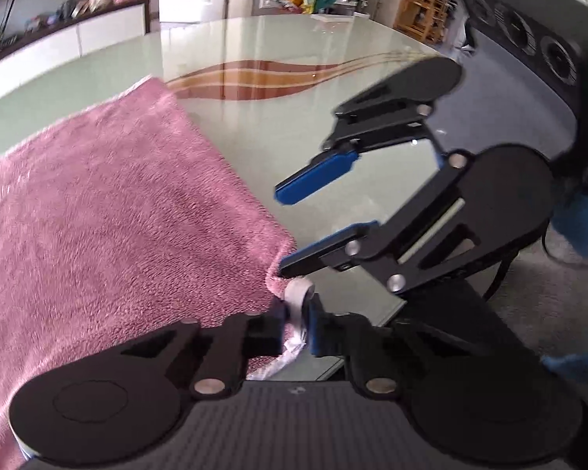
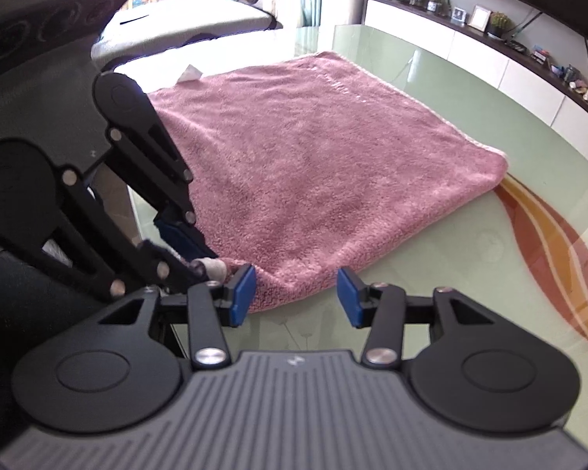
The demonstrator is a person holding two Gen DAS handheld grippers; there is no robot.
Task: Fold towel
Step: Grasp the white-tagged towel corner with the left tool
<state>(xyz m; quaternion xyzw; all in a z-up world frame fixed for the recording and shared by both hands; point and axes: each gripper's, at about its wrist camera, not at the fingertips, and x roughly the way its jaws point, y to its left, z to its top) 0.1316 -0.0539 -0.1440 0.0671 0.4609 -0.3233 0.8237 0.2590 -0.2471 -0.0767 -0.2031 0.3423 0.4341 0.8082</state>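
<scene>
A pink fluffy towel (image 1: 109,211) lies folded flat on the glass table; it also shows in the right wrist view (image 2: 317,164). My left gripper (image 1: 296,325) is shut on the towel's near corner and its white label (image 1: 298,293). My right gripper (image 2: 296,293) is open, its blue pads on either side of the towel's near edge. In the left wrist view the right gripper (image 1: 286,231) stands open just right of that same corner. The left gripper (image 2: 200,262) shows at the left of the right wrist view, holding the corner.
The pale green glass table (image 2: 470,243) has a red and orange swirl pattern (image 1: 262,78). A white sideboard with small items (image 2: 509,58) runs along the wall. A shelf and wooden furniture (image 1: 423,4) stand beyond the table.
</scene>
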